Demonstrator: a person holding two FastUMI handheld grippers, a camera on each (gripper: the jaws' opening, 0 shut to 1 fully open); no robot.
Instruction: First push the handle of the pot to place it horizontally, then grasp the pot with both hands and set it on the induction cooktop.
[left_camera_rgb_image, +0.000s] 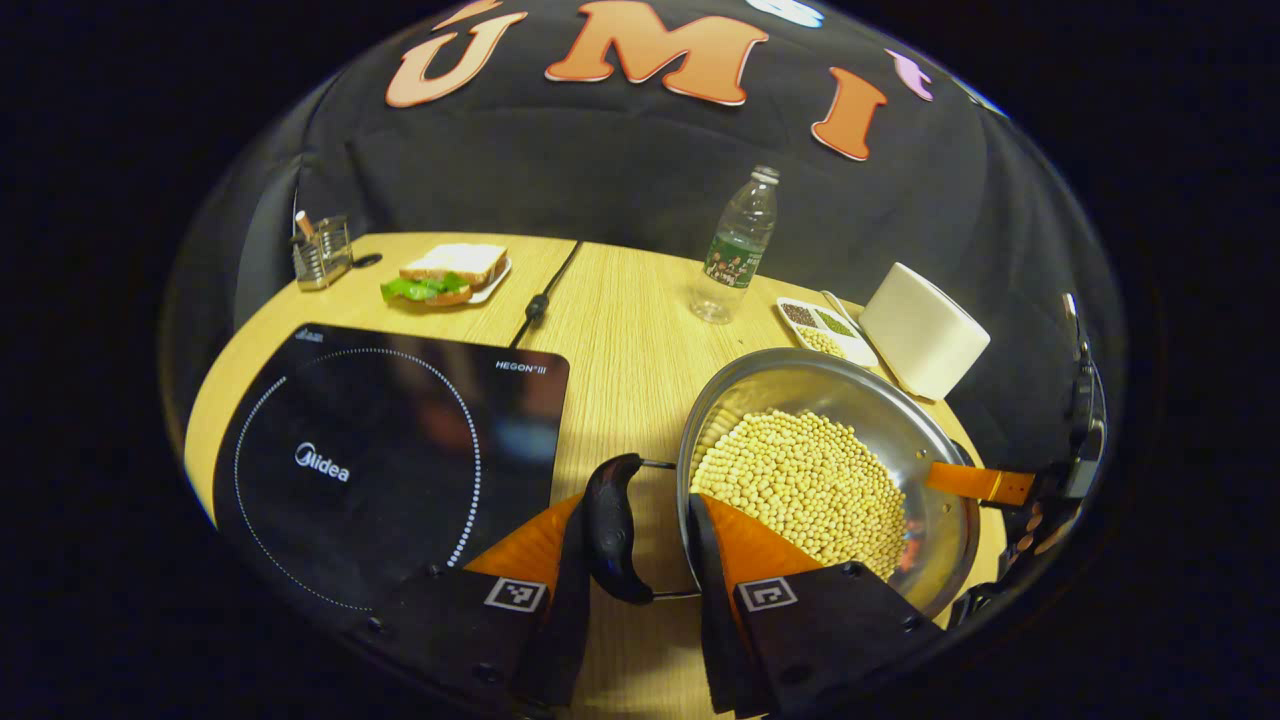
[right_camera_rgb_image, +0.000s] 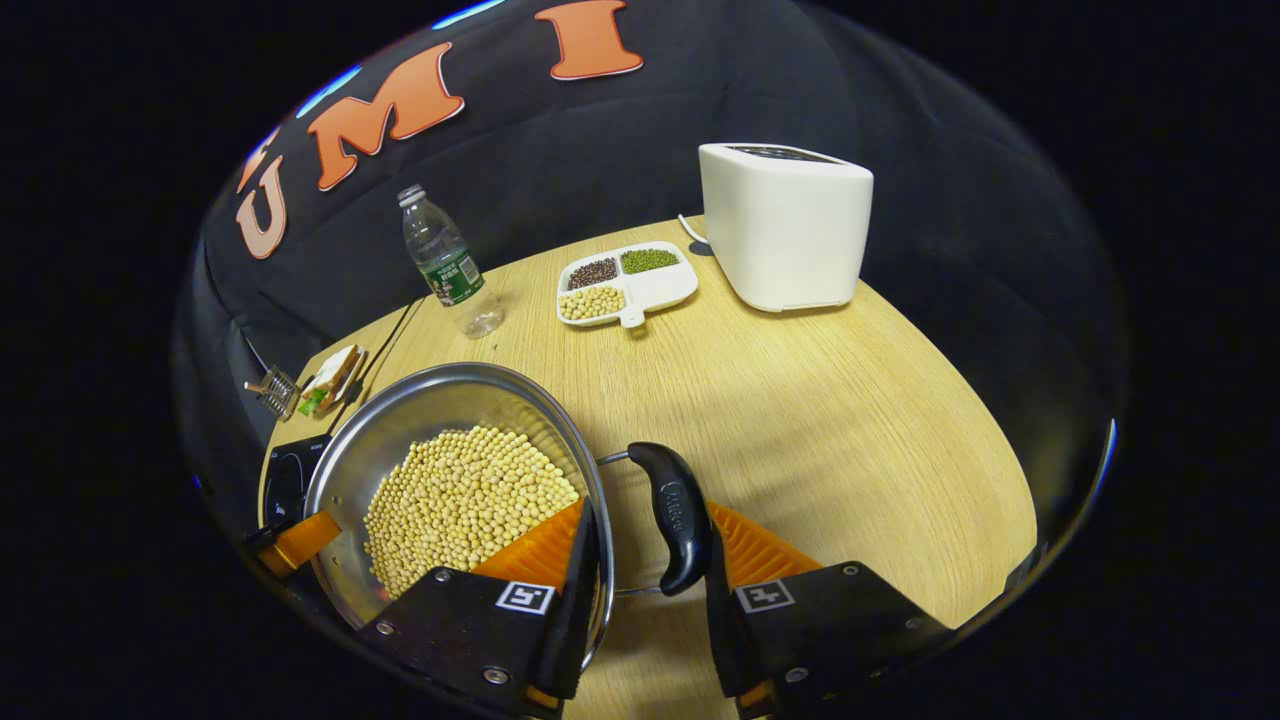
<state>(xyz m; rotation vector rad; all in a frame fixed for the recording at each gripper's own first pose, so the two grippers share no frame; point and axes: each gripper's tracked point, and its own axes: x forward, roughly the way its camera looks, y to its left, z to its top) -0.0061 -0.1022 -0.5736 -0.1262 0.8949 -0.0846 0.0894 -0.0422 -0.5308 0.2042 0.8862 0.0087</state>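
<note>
A steel pot (left_camera_rgb_image: 800, 368) full of soybeans (left_camera_rgb_image: 800, 480) sits on the wooden table, just right of the black induction cooktop (left_camera_rgb_image: 390, 450). My left gripper (left_camera_rgb_image: 642, 505) clamps the pot's black left handle (left_camera_rgb_image: 612, 530): one finger presses the grip's outside, the other sits inside the rim. In the right gripper view, my right gripper (right_camera_rgb_image: 650, 515) holds the opposite black handle (right_camera_rgb_image: 678, 520) of the pot (right_camera_rgb_image: 430, 395) the same way. The right gripper's finger (left_camera_rgb_image: 975, 483) also shows at the pot's far side in the left gripper view.
Behind the pot stand a water bottle (left_camera_rgb_image: 738, 245), a divided dish of beans (left_camera_rgb_image: 822, 328) and a white toaster (left_camera_rgb_image: 920, 330). A sandwich on a plate (left_camera_rgb_image: 450, 272), a metal holder (left_camera_rgb_image: 320, 250) and a black cable (left_camera_rgb_image: 545, 295) lie behind the cooktop.
</note>
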